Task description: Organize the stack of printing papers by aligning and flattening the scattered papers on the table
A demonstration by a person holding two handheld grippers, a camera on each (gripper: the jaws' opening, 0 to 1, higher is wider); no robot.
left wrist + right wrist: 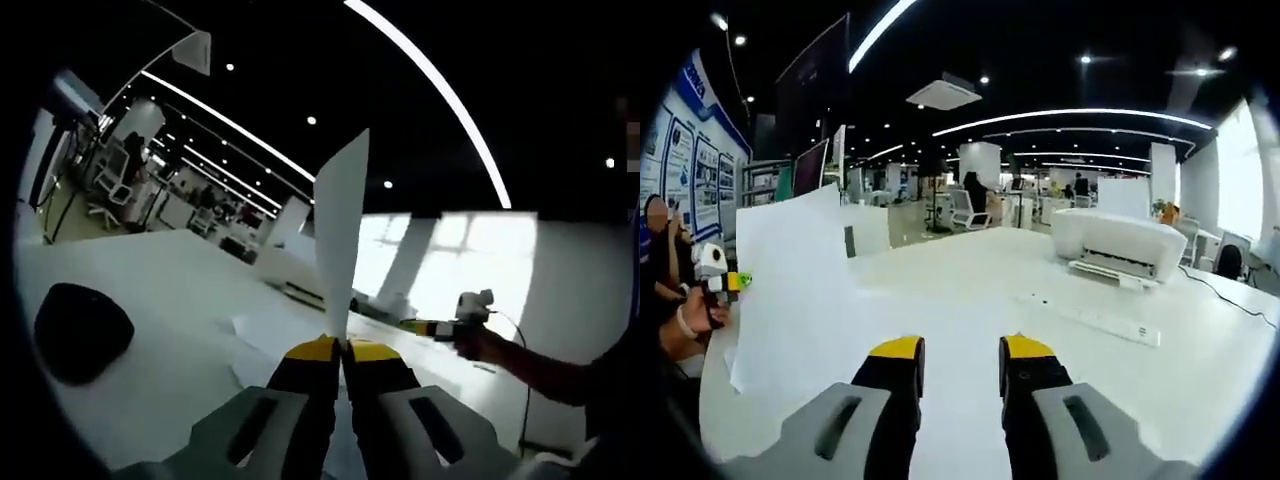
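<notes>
My left gripper (343,345) is shut on white paper (340,220), which stands up edge-on from its yellow-tipped jaws. More loose sheets (268,330) lie flat on the white table (150,280) just beyond. In the right gripper view the same held paper (800,290) rises broad and tilted at the left, with the left gripper (718,275) and a person's hand at its edge. My right gripper (962,358) hangs open over the table (970,290), nothing between its jaws. It also appears at the right of the left gripper view as the right gripper (468,312), held in a hand.
A white printer (1118,245) stands at the table's far right, seen also as the printer (290,272). A long white strip (1095,320) lies in front of it. A black rounded object (80,330) rests on the table at the left. Office chairs and desks stand beyond.
</notes>
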